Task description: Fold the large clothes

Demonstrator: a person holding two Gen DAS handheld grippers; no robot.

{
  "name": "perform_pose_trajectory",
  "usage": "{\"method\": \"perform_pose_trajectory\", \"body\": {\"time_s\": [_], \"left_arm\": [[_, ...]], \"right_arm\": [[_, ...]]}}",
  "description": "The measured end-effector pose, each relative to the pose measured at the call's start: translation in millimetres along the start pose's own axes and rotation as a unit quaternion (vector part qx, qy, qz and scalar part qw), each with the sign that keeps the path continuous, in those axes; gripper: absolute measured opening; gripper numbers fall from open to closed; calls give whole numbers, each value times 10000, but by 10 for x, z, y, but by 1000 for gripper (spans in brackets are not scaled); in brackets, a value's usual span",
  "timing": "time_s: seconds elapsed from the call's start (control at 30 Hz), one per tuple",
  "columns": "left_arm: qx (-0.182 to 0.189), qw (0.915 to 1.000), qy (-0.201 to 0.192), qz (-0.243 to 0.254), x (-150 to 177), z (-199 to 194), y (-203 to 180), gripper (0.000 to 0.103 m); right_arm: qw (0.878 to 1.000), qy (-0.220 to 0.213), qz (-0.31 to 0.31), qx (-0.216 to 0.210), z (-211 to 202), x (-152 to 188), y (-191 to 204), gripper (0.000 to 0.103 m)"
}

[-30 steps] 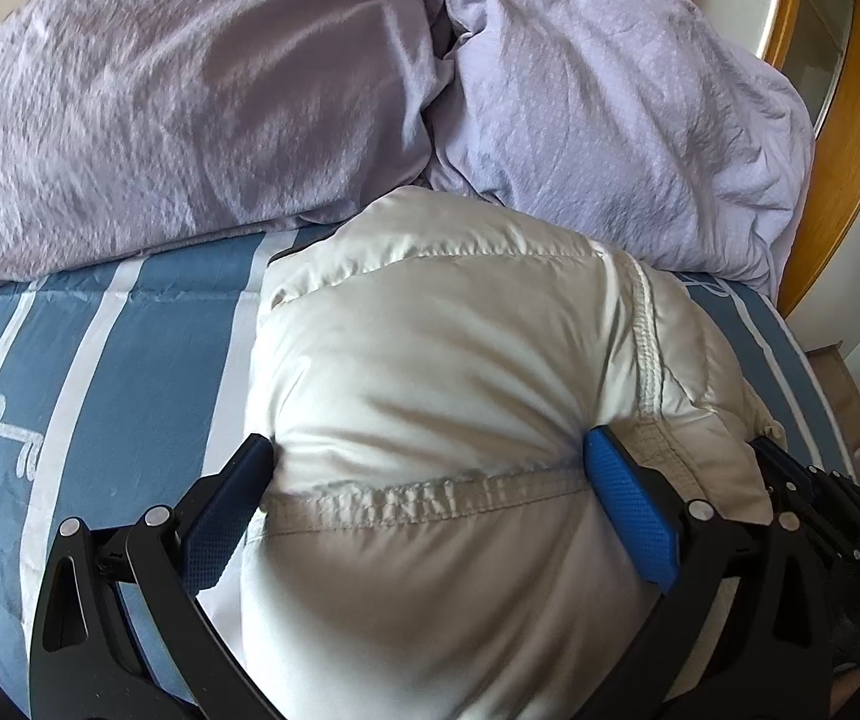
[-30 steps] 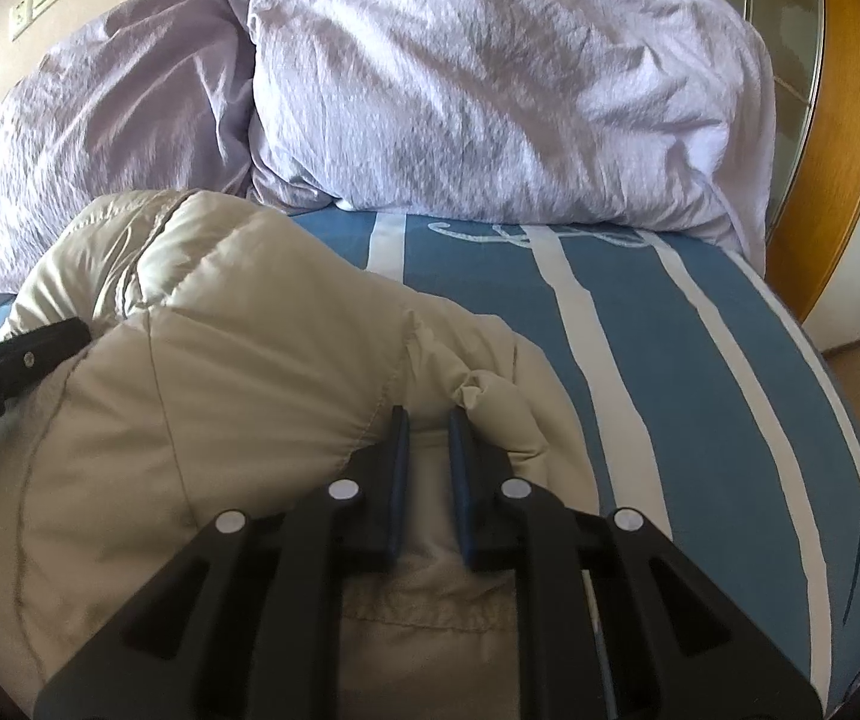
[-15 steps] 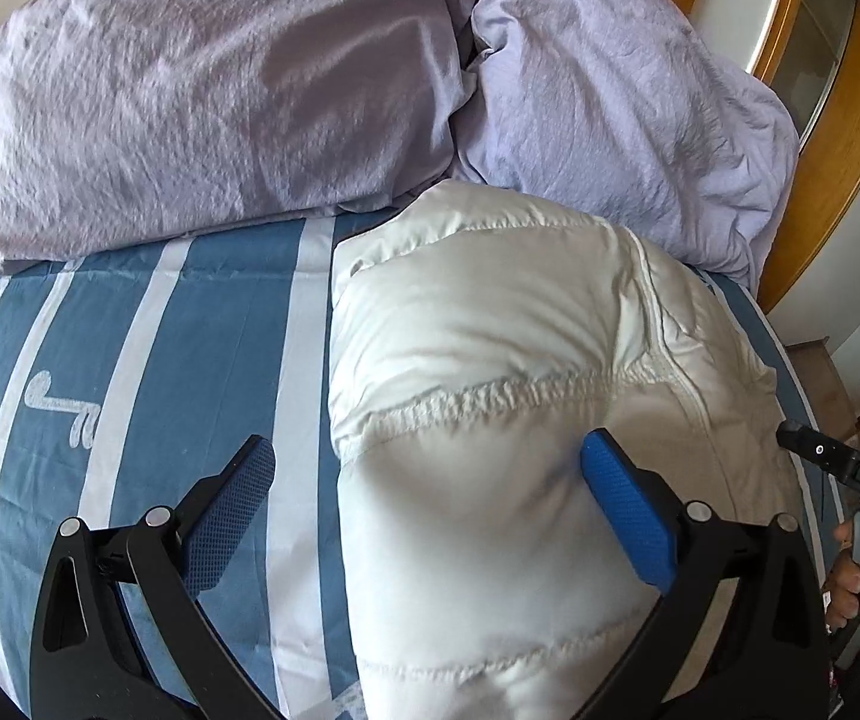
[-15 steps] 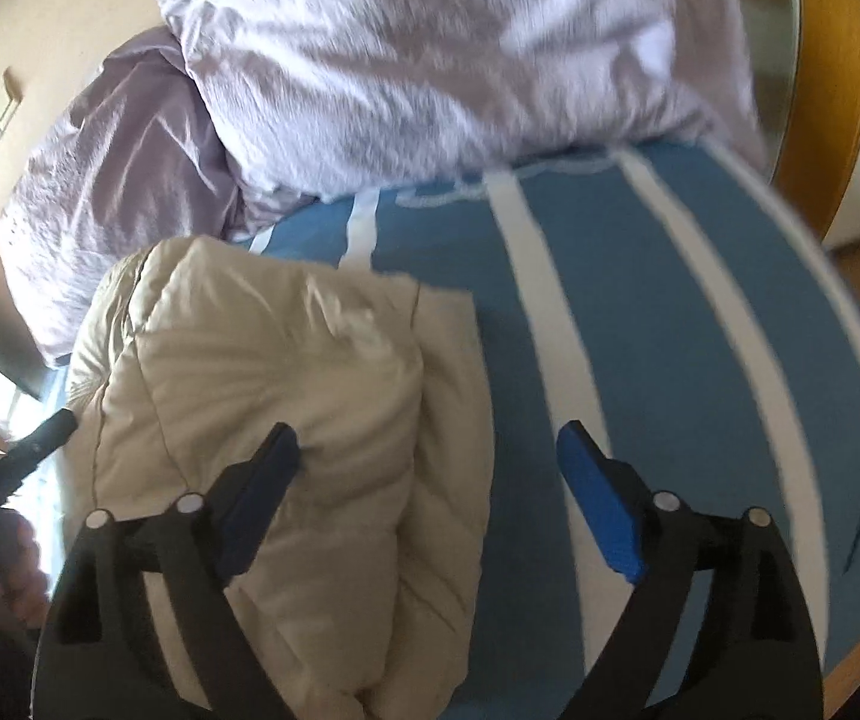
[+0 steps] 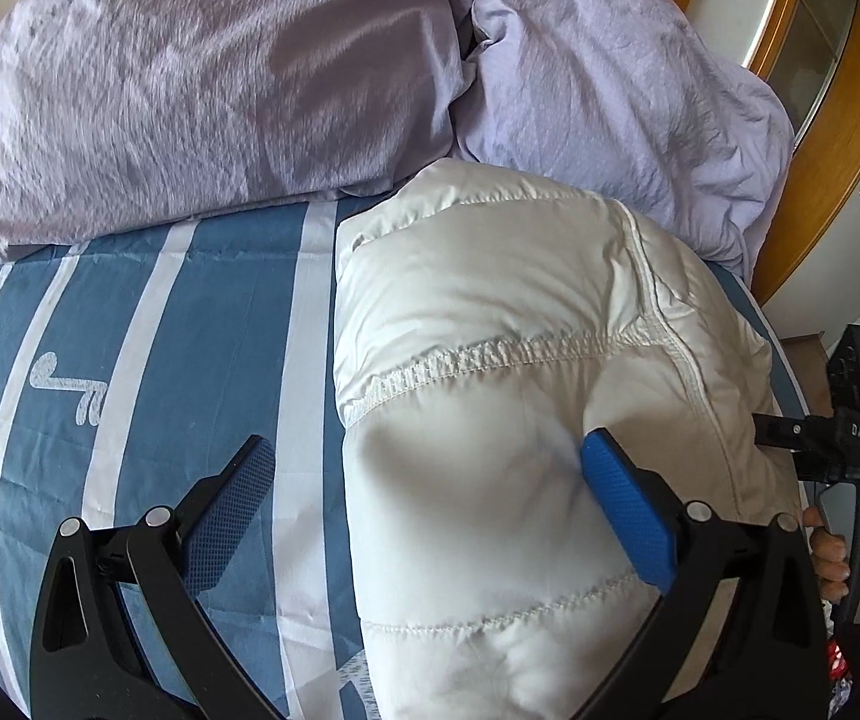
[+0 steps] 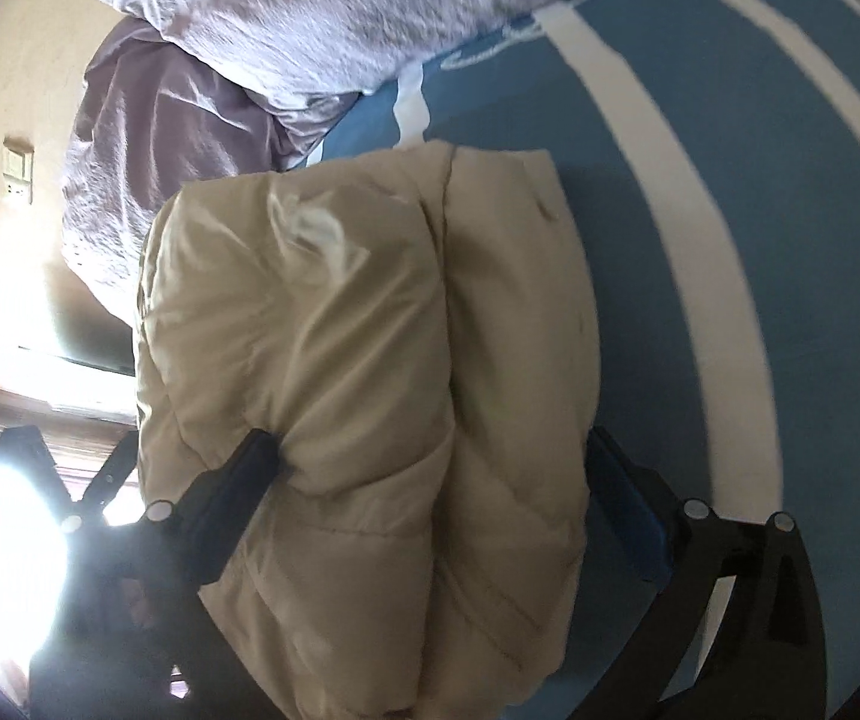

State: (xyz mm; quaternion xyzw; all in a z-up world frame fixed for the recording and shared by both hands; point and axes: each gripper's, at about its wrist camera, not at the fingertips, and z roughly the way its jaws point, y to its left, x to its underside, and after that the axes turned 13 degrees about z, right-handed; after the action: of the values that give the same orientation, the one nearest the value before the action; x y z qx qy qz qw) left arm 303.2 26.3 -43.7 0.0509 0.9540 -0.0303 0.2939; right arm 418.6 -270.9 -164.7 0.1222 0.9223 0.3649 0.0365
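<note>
A puffy cream-white quilted jacket (image 5: 508, 360) lies folded into a thick bundle on the blue striped bed. My left gripper (image 5: 430, 498) is open; its right finger (image 5: 628, 510) rests against the jacket and its left finger (image 5: 226, 516) is over the bedsheet. The jacket shows tan in the right wrist view (image 6: 370, 390). My right gripper (image 6: 442, 504) is open wide, with its jaws on either side of the bundle's near end. The right gripper's body shows at the right edge of the left wrist view (image 5: 850, 426).
Two lilac pillows (image 5: 220, 78) (image 5: 622, 96) lie at the head of the bed behind the jacket. A wooden headboard (image 5: 838, 138) stands at the far right. Blue and white striped sheet (image 5: 148, 330) lies left of the jacket; more sheet (image 6: 730, 210) lies to its right.
My right gripper opened and let go of the jacket, then tilted and moved over the bundle. My left gripper shifted left, so its left finger came off the jacket.
</note>
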Motion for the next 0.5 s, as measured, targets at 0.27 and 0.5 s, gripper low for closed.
{"method": "perform_pose_trajectory", "body": {"time_s": [0.27,0.5], "left_arm": [[334,9991,152,-227,-30,73,114,102],[909,9923,356,-763,-40,249,269,102]], "right_arm": [[9982,369,255,-393,151,-85,-39,101],[9970,432,340,-546,213,-112,-44,101]]}}
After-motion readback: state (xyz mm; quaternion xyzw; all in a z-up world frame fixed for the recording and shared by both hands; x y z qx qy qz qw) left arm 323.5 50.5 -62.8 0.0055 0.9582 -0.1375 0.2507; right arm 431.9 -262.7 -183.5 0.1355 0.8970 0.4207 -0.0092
